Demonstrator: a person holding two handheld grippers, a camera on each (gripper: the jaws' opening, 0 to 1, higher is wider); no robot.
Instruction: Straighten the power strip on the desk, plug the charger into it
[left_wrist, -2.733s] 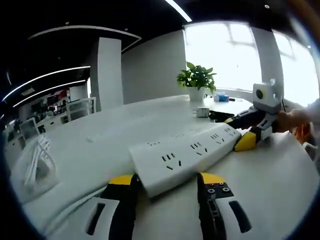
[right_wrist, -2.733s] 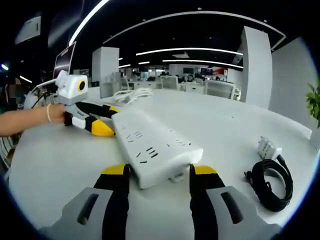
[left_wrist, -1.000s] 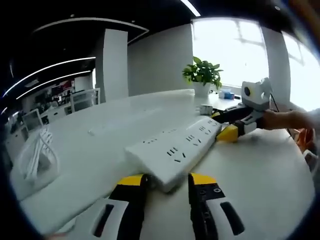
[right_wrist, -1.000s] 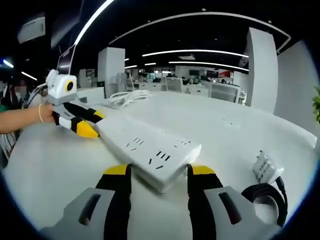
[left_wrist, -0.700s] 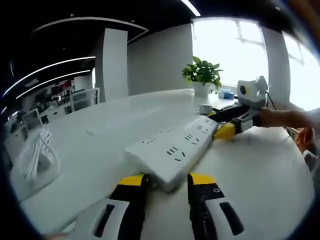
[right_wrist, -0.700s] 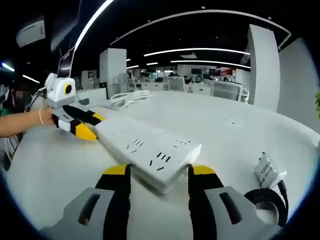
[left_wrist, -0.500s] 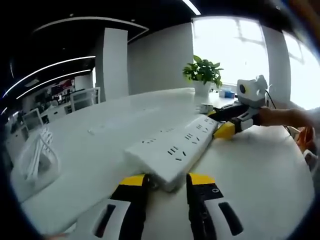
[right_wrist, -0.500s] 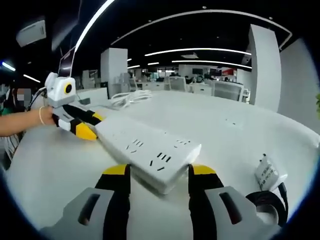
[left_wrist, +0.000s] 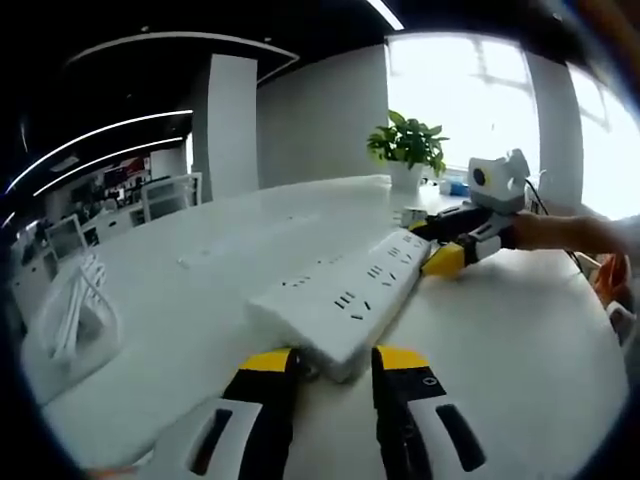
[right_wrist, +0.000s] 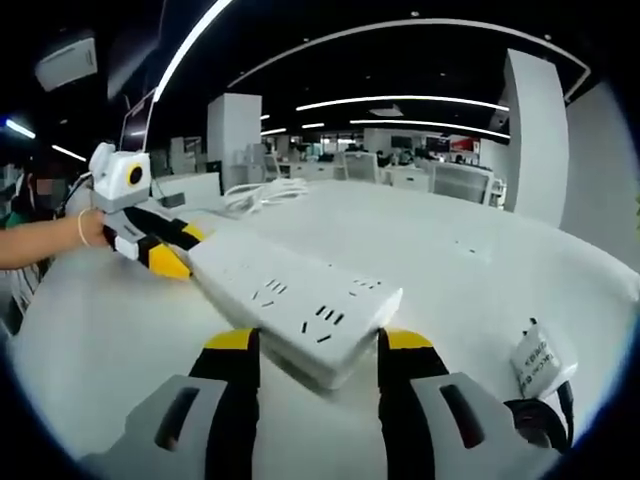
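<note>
Power strip (left_wrist: 345, 305) lies on the white desk (left_wrist: 200, 290), clamped at both ends: the left gripper (left_wrist: 328, 362) grips one end between its jaws, the right gripper (right_wrist: 312, 347) the other. It seems lifted slightly, though that is hard to tell. Right of the strip's near end in the right gripper view sit the charger (right_wrist: 536, 357) and its coiled black cable (right_wrist: 540, 425).

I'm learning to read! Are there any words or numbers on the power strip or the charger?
Charger: dark print on its label, too small and blurred to read.
Power strip: no words or numbers to be seen, just socket holes.
Red sign far back in the office: too blurred to read.
</note>
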